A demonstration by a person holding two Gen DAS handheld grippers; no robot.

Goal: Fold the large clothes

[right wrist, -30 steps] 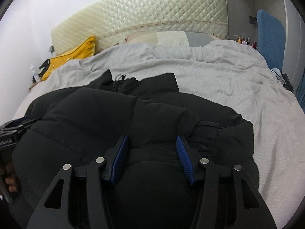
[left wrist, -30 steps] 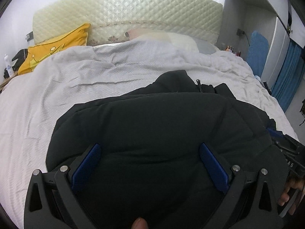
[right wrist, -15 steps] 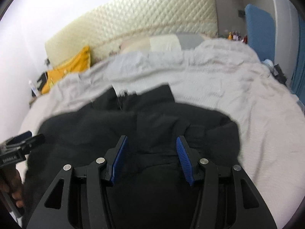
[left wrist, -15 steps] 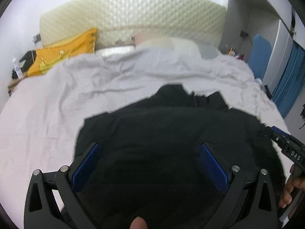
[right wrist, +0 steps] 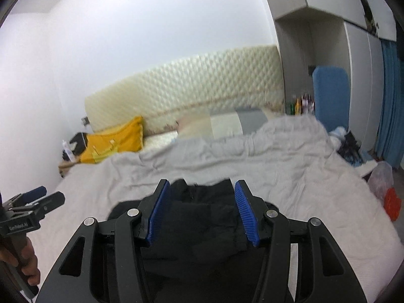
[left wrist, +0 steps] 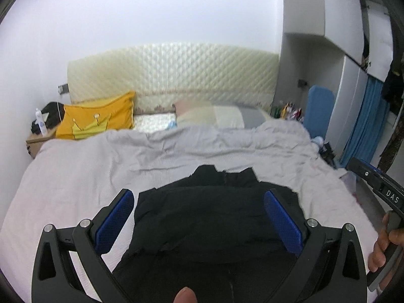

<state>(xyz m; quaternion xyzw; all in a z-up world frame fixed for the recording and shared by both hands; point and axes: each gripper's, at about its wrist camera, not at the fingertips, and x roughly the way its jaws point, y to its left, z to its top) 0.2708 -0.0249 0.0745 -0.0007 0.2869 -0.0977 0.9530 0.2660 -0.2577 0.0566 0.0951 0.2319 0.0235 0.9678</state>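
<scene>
Left wrist view, lower centre: black jacket (left wrist: 217, 227) lies bunched on the grey bedspread (left wrist: 101, 171), left gripper (left wrist: 199, 224) spread wide above it, right gripper (right wrist: 202, 212) half-spread and empty, both apparently poised high to pick fresh fold points.

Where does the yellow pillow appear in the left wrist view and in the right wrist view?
Left wrist view: the yellow pillow lies at the left, against the lower left end of the headboard, above the grey blanket.
Right wrist view: the yellow pillow lies left of centre, again below the left end of the headboard.
Shared landmark: the quilted cream headboard, just behind the pillow in both views.
</scene>
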